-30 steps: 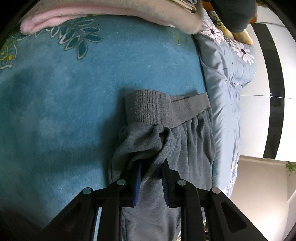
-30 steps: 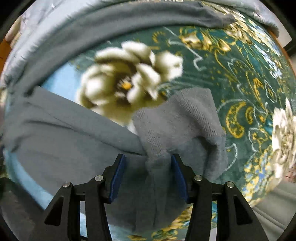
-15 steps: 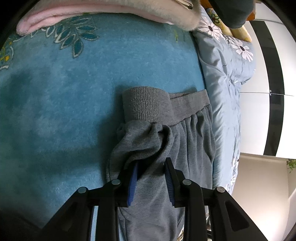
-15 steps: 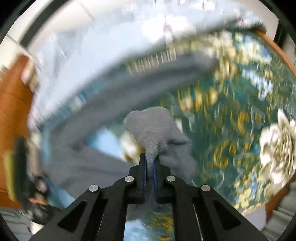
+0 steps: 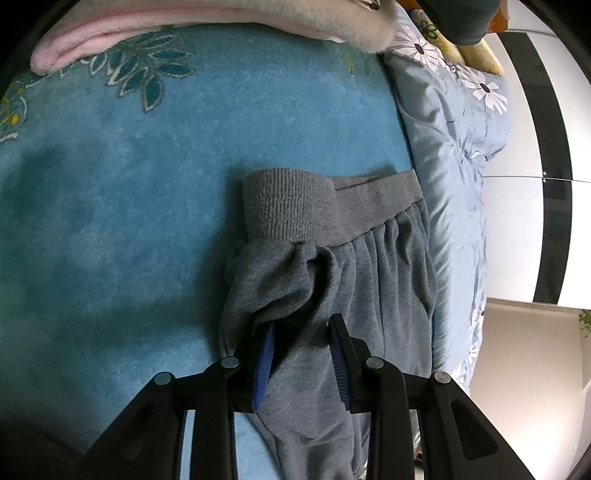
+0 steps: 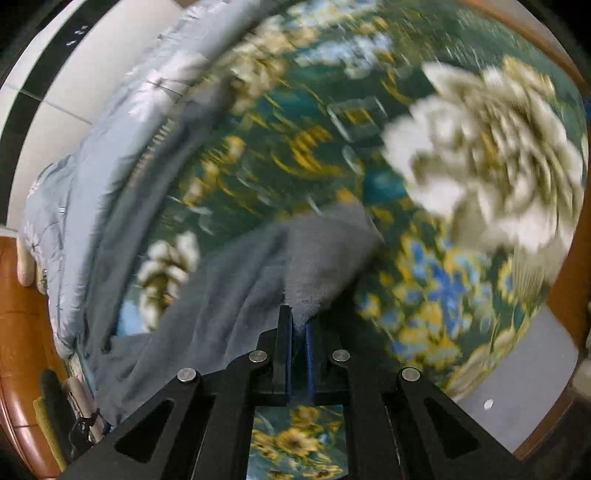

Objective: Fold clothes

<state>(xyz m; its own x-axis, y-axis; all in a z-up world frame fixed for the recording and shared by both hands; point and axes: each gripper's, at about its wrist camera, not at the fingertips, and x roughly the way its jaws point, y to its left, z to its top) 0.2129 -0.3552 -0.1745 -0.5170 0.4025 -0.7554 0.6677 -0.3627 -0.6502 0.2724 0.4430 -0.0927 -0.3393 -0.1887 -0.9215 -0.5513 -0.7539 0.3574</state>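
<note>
A: What's underneath it all?

B: A bed spread with a plush teal blanket (image 5: 155,192) printed with leaves and pale flowers, a light blue floral quilt (image 5: 454,155) bunched along its far edge, and a folded pink-and-cream fleece (image 5: 192,22) at the top of the left wrist view. White wall panels with black stripes stand beyond the quilt.

A: And the clothes?

B: A pair of grey fleece jogging trousers (image 5: 380,280) lies on the blanket just beside the quilt, waistband flat, with one ribbed ankle cuff (image 5: 288,206) folded up against the waistband.

A: How is the left gripper (image 5: 301,332) placed?

B: Angled downward over the trouser leg. Its blue-padded jaws stand partly apart with a thick bunch of grey cloth filling the gap, pads pressing on it from both sides.

A: The right gripper (image 6: 298,325)?

B: Pointing steeply down, its view smeared with blur. Its jaws are pressed nearly together, pinching a thin ridge of the trousers near the other ribbed cuff, with the leg trailing off to the left.
</note>
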